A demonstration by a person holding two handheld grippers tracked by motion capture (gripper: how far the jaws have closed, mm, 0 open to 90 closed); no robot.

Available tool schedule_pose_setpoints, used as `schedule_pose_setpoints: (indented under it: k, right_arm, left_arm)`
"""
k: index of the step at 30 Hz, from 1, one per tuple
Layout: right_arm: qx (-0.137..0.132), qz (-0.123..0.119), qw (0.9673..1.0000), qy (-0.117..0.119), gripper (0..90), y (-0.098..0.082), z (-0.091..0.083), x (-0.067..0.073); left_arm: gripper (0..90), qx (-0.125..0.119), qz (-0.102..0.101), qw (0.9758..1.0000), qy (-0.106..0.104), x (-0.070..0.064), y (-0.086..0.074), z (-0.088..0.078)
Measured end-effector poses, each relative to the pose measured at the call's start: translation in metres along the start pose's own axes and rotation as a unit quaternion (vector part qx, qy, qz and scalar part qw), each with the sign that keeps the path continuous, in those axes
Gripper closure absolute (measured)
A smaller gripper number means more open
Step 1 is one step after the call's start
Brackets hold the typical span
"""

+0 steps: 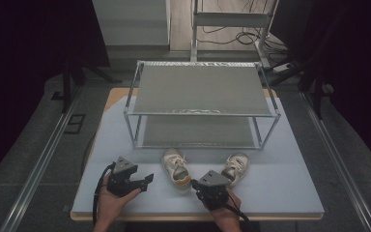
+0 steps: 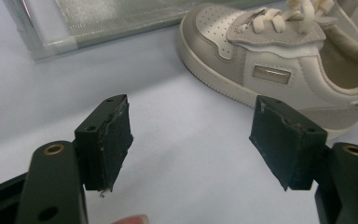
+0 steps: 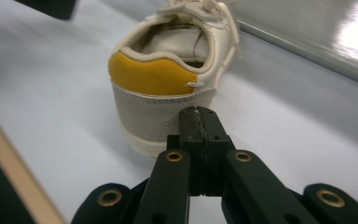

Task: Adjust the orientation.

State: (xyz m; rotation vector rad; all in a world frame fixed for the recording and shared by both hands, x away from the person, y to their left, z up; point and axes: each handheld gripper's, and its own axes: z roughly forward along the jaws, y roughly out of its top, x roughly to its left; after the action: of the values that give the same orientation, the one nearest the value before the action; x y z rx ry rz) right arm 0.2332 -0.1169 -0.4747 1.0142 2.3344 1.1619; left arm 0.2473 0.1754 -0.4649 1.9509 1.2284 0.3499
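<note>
Shoes first: two small sneakers sit on the pale mat just in front of the metal shoe rack, and I'd say the job is getting them up onto its shelves. Neither is held yet, so this looks like the approach to the first pick.

The left sneaker lies near the rack's front rail with its toe toward the rack; the right sneaker sits beside it, a little apart. Both are white and silvery-grey, with cream laces and a yellow heel patch over a grey suede band.

The left gripper hovers to the left of the left sneaker, jaws spread wide with nothing between them. The right gripper sits low behind that same sneaker's heel, jaws pressed together and empty.

Next, I reckon, the right gripper must spread before it can pinch the heel collar, or the left one close in on the shoe's side.
</note>
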Motion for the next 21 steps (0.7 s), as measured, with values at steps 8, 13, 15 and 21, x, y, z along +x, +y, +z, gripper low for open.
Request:
schedule_pose_setpoints:
  k: [8,13,15,21]
  right_arm:
    - [-0.004,-0.006,0.9968,0.08,89.4,0.005,0.011,0.019]
    - [-0.006,-0.009,0.9933,0.115,89.4,0.01,0.025,0.03]
    - [-0.012,-0.02,0.9922,0.123,89.4,0.013,0.032,0.035]
    - [-0.006,-0.03,0.9906,0.133,89.1,0.009,0.05,0.047]
  left_arm:
    - [28.4,0.001,-0.007,1.0,-0.005,0.001,-0.004,-0.005]
    - [28.1,-0.005,-0.018,0.9998,-0.003,0.005,-0.006,-0.012]
    - [28.0,-0.006,-0.022,0.9997,0.001,0.007,-0.007,-0.014]
    - [27.5,-0.008,-0.03,0.9995,0.003,0.01,-0.008,-0.017]
